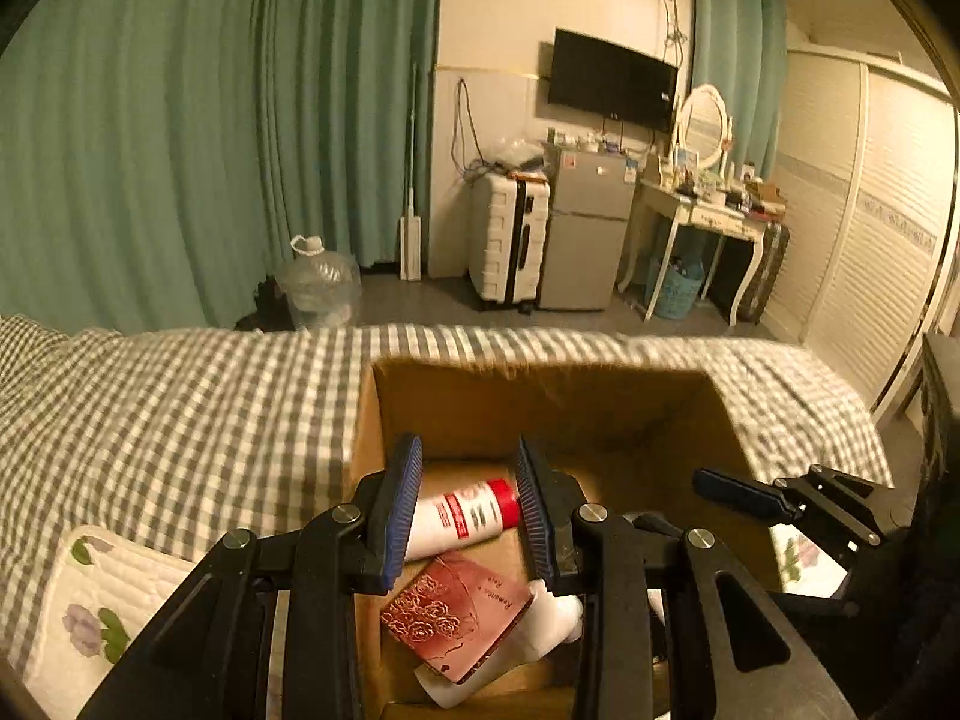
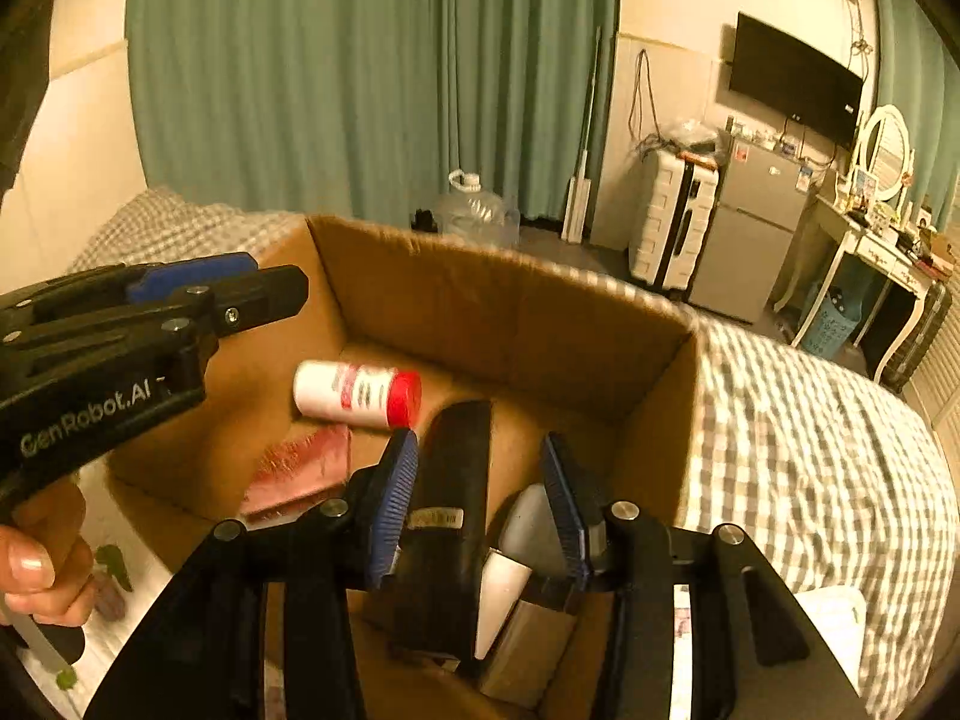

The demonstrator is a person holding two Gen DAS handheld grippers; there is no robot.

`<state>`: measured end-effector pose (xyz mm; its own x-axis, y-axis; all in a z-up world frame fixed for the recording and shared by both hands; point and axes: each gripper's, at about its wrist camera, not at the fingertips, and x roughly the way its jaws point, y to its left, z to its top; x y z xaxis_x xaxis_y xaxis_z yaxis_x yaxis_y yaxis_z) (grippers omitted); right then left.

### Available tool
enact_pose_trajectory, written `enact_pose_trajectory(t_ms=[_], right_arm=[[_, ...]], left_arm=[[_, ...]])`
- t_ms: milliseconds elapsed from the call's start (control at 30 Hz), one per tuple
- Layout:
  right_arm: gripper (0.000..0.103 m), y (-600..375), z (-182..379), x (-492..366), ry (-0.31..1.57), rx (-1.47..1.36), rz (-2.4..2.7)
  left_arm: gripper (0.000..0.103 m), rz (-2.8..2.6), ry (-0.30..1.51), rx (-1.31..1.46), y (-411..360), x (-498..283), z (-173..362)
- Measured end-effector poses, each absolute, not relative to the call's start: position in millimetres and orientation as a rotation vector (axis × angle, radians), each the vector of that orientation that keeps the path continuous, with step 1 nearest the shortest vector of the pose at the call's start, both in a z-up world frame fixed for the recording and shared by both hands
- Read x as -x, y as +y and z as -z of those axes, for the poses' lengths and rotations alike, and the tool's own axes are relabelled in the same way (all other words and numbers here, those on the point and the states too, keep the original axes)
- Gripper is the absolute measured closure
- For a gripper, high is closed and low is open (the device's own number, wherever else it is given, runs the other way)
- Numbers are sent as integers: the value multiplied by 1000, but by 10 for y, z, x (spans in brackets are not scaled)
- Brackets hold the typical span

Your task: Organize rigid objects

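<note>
An open cardboard box (image 1: 540, 396) (image 2: 480, 300) sits on the checked bed. Inside lie a white bottle with a red cap (image 1: 462, 516) (image 2: 354, 393), a red rose-patterned booklet (image 1: 456, 612) (image 2: 300, 468), a long black object (image 2: 447, 510) and a white tube (image 2: 504, 594). My left gripper (image 1: 468, 504) is open and empty above the box, over the bottle; it also shows in the right wrist view (image 2: 240, 288). My right gripper (image 2: 480, 498) is open and empty over the black object and tube; it also shows in the left wrist view (image 1: 738, 495).
The bed has a grey-white checked cover (image 1: 180, 420) and a flowered pillow (image 1: 102, 612). Beyond the bed stand a water jug (image 1: 318, 282), a white suitcase (image 1: 507, 240), a small fridge (image 1: 588, 228), a dressing table (image 1: 702, 210) and green curtains (image 1: 180, 120).
</note>
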<state>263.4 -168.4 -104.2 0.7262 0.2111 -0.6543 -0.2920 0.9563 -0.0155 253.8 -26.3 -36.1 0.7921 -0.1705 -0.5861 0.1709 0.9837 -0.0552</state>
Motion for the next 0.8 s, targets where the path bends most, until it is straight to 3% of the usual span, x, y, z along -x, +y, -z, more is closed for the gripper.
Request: enact_pose_trajectory(t_ms=[133, 200, 267, 367, 467, 800], right_arm=[[59, -1673, 707, -2430, 637, 115, -257], [51, -1703, 487, -2300, 591, 100, -241], [36, -1733, 280, -2186, 548, 90, -224], [27, -1765, -49, -1973, 481, 79, -193], [16, -1773, -323, -1768, 439, 76, -177], [8, -1775, -925, -965, 316, 79, -159]], left_arm=[[59, 174, 592, 21, -180, -2364, 41], [59, 155, 554, 19, -165, -2257, -113], [56, 148, 515, 21, -126, -2112, -306], [45, 146, 480, 51, -53, -1935, -563], [44, 142, 444, 90, 31, -1730, -824], [39, 133, 280, 49, 86, -869, -1404]])
